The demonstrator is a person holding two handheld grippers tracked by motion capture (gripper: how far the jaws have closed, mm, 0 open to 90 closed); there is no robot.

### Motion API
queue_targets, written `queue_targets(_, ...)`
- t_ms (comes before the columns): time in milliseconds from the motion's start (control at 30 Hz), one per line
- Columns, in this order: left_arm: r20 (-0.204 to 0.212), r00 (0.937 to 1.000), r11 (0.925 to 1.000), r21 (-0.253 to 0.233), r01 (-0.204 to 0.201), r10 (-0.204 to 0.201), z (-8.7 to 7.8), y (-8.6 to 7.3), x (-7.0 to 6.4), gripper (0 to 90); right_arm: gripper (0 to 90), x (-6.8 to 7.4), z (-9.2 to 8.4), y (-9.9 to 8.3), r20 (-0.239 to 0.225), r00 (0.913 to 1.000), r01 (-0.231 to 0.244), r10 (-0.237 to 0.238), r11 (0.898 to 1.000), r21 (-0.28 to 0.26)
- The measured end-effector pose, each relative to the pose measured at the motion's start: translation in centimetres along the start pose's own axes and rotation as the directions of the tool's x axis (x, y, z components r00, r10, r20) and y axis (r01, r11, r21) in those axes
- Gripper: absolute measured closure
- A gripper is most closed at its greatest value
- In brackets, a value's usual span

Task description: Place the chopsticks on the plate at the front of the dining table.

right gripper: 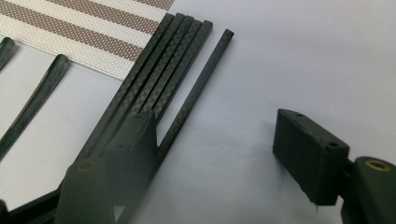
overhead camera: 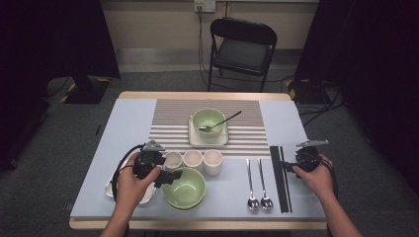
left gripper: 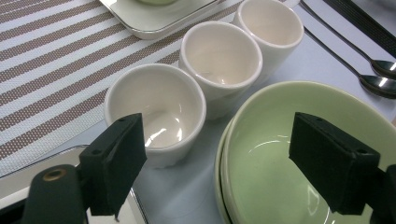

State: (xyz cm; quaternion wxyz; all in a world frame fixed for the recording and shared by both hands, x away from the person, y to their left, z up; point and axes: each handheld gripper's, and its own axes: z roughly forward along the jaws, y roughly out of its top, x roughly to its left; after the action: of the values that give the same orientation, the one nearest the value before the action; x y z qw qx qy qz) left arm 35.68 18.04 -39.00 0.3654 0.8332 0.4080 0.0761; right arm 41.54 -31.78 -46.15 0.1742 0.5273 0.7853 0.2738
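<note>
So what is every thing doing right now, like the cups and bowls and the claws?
Left claw: open, holding nothing, over the stacked green bowls.
Right claw: open, holding nothing, over the black chopsticks.
Three white cups: upright, empty, in a row.
Stacked green bowls: upright, top one empty.
Far green bowl: on a square plate, black spoon inside.
Black chopsticks: lying flat.
Two metal spoons: lying flat.

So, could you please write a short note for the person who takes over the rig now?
Left claw: open, hovering over the green bowls and nearest cup, holding nothing.
Right claw: open, low over the black chopsticks, one stick lying apart, nothing held.
Things: three cups in a row, two spoons left of the chopsticks, bowl with spoon on the plate on the mat.
Done: one place looks set.
Left: probably pick up chopsticks and a bowl for the next place.
</note>
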Motion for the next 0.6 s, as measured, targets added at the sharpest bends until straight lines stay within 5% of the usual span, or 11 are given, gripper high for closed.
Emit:
queue_targets(300, -0.01, 0.9999, 1.0, 0.005, -0.005, 0.005, -0.13, -0.02, 0.04, 18.2, 39.6, 0.65, -0.13, 0.24, 0.052, 0.9986, -0.016, 0.015, 1.0, 0.027)
queue_targets(533, -0.007, 1.0, 1.0, 0.003, -0.006, 0.006, -0.06, -0.01, -0.13, 18.2, 77.2, 1.0, -0.74, 0.14, 0.058, 0.9982, -0.016, 0.013, 0.999, 0.041)
queue_targets(600, -0.009, 1.0, 1.0, 0.003, -0.004, 0.004, -0.09, -0.01, -0.1, 18.2, 80.3, 0.96, -0.82, 0.1, 0.058, 0.9982, -0.017, 0.015, 0.999, 0.043)
